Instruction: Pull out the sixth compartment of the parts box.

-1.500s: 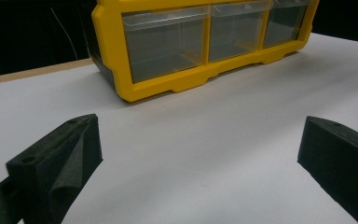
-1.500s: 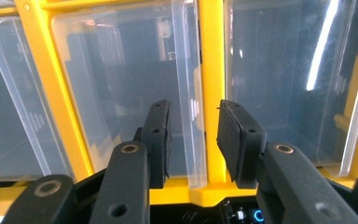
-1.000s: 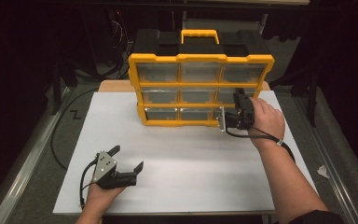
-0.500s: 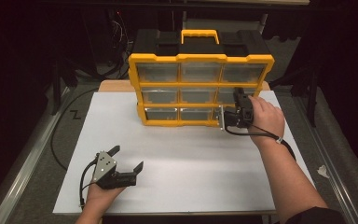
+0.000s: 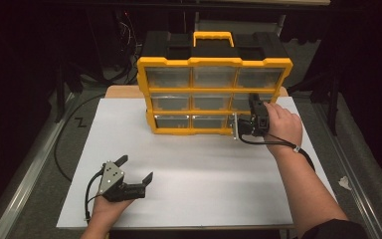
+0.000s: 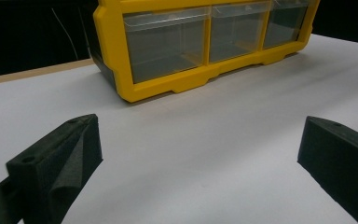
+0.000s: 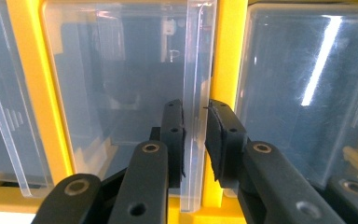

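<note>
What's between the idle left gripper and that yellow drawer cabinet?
Only bare white table between the left gripper and the drawer cabinet, seen in the high view.

The organizer has a yellow frame, black top and yellow handle, with 9 clear drawers. Beneath it lies a white mat. Both grippers are black.

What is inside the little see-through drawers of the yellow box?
The clear plastic drawers of the yellow plastic organizer box look empty through their fronts. The drawer beside the right tool is partly covered by it.
</note>
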Demonstrator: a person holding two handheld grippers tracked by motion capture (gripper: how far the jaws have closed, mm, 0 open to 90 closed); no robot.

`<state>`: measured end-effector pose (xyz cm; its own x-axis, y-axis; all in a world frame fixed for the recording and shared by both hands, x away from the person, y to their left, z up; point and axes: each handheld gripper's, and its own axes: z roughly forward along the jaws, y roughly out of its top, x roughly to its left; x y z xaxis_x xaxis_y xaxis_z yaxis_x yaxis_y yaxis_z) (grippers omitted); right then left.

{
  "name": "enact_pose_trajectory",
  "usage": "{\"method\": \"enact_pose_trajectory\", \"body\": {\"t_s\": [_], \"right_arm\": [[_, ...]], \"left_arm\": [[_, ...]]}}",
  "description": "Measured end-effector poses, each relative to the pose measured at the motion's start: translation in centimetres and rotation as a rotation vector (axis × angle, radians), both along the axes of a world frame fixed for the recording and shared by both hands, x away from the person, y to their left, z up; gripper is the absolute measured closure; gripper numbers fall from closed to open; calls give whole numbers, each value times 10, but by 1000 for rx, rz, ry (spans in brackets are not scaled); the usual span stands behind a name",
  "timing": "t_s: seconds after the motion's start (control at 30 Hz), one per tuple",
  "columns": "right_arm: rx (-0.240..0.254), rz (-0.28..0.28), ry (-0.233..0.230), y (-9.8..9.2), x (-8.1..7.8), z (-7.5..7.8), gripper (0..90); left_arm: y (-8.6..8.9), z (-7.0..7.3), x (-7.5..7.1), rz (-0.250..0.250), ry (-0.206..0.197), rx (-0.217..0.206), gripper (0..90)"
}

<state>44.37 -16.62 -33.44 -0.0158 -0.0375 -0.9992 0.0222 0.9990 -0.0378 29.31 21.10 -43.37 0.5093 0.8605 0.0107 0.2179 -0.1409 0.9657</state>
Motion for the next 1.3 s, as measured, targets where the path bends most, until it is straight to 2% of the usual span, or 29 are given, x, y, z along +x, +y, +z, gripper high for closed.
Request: {"method": "enact_pose_trajectory", "body": {"t_s": [0.47,0.7,0.9,1.3], "right_arm": [[-5,3,-4,0,-5,0,804],[-13,12,-3,-1,-17,0,804],[1,21,-8,-3,-29,-1,803],[-3,29,8,-4,-53,1,803]], "left_arm": [[0,0,1,-5,0,0,4],[-1,0,0,-4,-2,-2,4],[0,0,0,-4,-2,-2,4],[0,0,0,-5,-3,-3,4]]}}
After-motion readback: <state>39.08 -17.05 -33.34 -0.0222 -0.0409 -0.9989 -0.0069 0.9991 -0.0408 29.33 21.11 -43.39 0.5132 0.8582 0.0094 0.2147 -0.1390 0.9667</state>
